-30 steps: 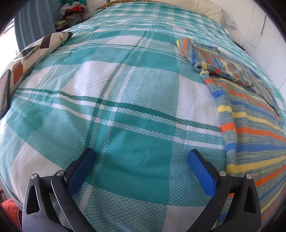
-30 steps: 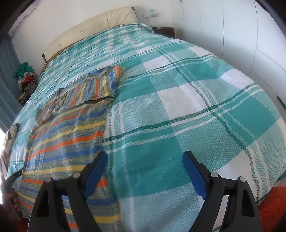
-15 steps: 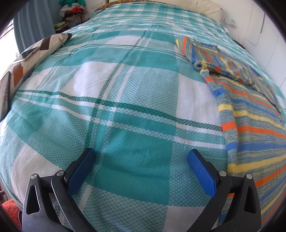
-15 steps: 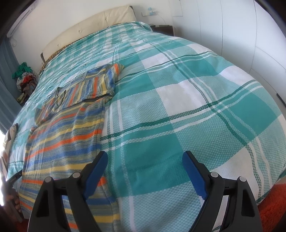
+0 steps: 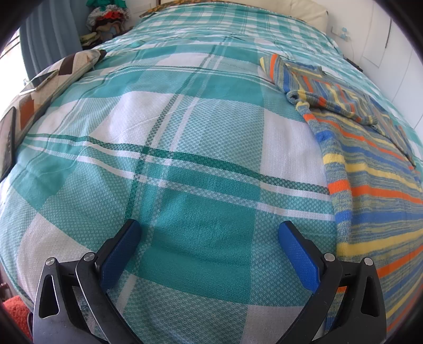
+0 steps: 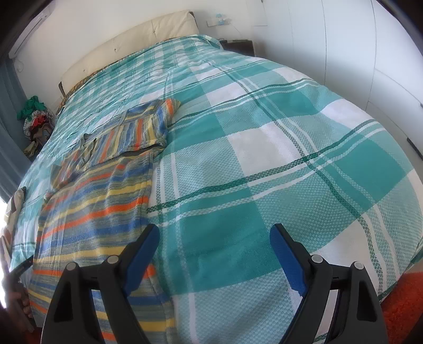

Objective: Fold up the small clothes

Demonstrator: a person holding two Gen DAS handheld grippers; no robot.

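A striped knit top (image 5: 370, 169) in blue, orange and yellow lies flat on the teal plaid bed, with both sleeves folded across its upper part. It fills the right side of the left wrist view and the left side of the right wrist view (image 6: 100, 201). My left gripper (image 5: 208, 227) is open and empty over bare bedspread, left of the top. My right gripper (image 6: 214, 230) is open and empty, its left finger (image 6: 140, 254) over the top's right edge near the hem.
The teal plaid bedspread (image 6: 264, 148) covers the whole bed. A patterned pillow (image 5: 53, 79) with a phone on it lies at the bed's left edge. A heap of clothes (image 5: 108, 18) sits past the far left corner. White wardrobe doors (image 6: 370, 53) stand on the right.
Both grippers have drawn back a little and tilted up, so more of the bed's far end shows. Both stay open and the top has not moved.
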